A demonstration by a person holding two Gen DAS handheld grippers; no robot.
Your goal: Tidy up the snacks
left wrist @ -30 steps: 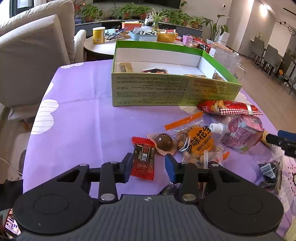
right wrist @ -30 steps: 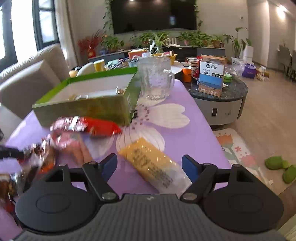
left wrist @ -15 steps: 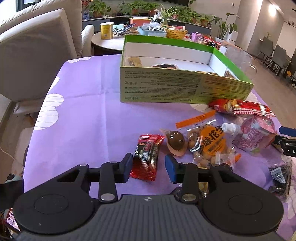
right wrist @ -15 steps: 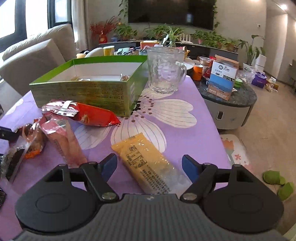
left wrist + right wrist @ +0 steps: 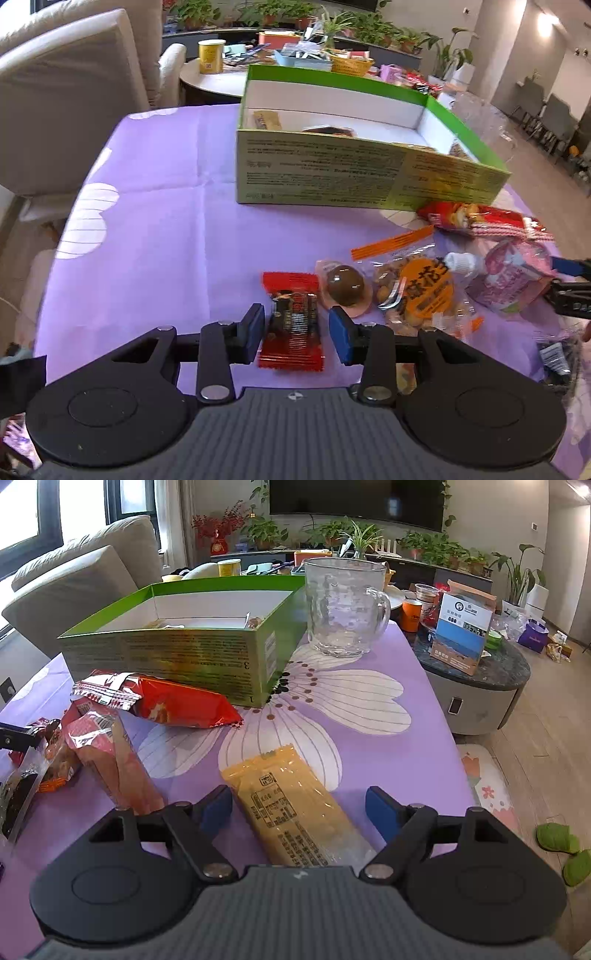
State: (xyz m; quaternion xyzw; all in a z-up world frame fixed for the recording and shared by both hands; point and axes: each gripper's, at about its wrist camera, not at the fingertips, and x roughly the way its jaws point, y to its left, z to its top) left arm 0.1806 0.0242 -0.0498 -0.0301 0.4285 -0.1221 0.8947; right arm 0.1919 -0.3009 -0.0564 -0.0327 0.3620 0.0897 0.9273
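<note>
My left gripper (image 5: 297, 330) is open, its jaws on either side of a small red-and-black snack bar (image 5: 291, 325) lying on the purple tablecloth. My right gripper (image 5: 301, 810) is open wide around a long yellow snack packet (image 5: 291, 808). A green open box (image 5: 354, 155) with a few snacks inside stands farther back; it also shows in the right wrist view (image 5: 177, 646). Loose snacks lie between: a chocolate ball (image 5: 345, 288), an orange nut bag (image 5: 417, 291), a pink pouch (image 5: 513, 277) and a red chip bag (image 5: 162, 699).
A glass mug (image 5: 343, 609) stands right of the box. A beige sofa (image 5: 70, 99) is at the left, a round side table (image 5: 476, 672) with clutter at the right. The table's right edge (image 5: 443, 723) drops to the floor.
My left gripper has moved forward so the red-and-black bar now lies between its jaws. My right gripper has steadied over the yellow packet, with the view turning left.
</note>
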